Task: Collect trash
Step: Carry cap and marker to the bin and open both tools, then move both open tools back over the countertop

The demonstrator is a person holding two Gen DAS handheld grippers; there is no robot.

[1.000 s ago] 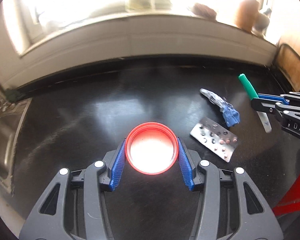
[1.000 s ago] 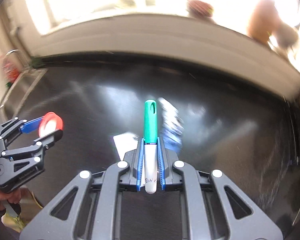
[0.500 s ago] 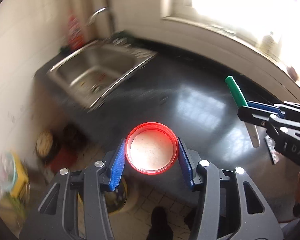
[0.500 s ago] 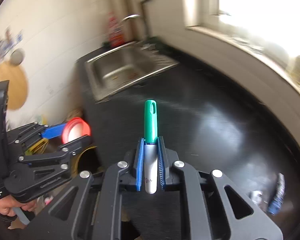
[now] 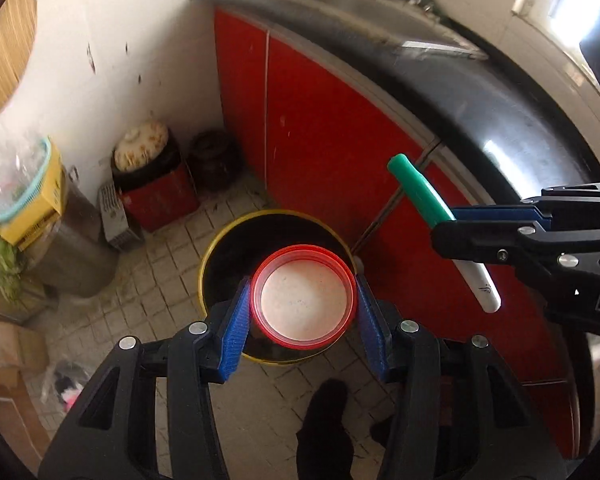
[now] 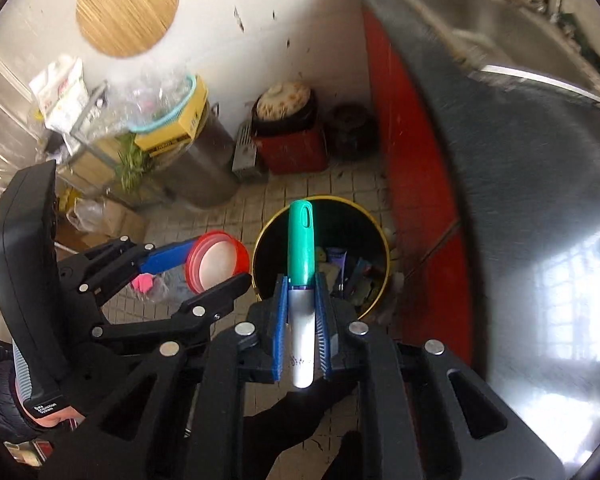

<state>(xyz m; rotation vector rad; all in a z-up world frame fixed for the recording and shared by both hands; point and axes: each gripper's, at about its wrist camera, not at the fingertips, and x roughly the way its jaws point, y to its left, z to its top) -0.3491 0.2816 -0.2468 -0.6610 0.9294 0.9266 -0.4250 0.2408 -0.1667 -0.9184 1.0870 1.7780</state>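
Red lid (image 5: pixel 303 298) clamped in left gripper (image 5: pixel 302 312) jaws, hanging over yellow-rimmed bin (image 5: pixel 220 248) on tiled floor (image 5: pixel 156 280). Green-capped marker (image 6: pixel 301 280) pinched in right gripper (image 6: pixel 301 312) jaws, apparently above same bin; wrappers inside, blurred.

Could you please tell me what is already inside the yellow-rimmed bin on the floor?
In the right wrist view the bin holds mixed rubbish: a purple tube and dark wrappers. The marker covers part of it, and the lid hides most in the left view.
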